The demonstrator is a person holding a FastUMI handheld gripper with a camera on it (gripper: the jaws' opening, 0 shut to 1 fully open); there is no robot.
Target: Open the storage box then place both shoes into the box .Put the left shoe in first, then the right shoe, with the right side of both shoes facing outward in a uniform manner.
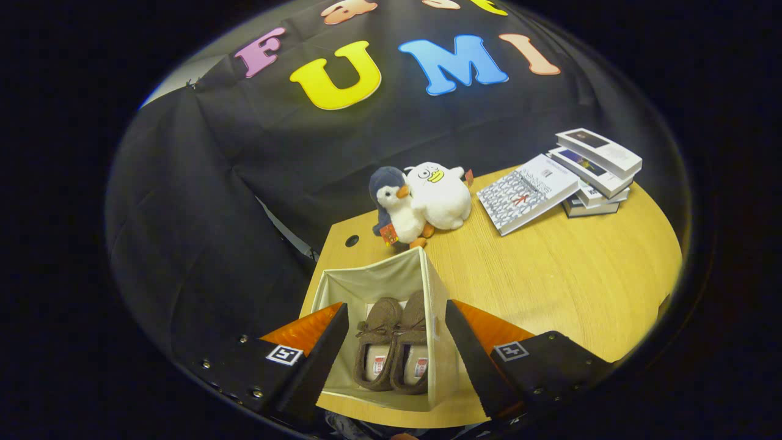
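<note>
Both brown suede moccasin shoes [394, 347] sit side by side inside the open beige fabric storage box [374, 282] at the desk [550, 287] near corner; fingers [397, 360] apart, empty, above it. Placement looks done.

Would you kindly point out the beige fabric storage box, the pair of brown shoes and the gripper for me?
Beige fabric storage box [391, 278]: gripper view, inner back wall.
Pair of brown shoes [394, 345]: gripper view, where the two shoes meet, inside the box.
Gripper [397, 351]: gripper view, midway between its open fingers, above the box.
</note>
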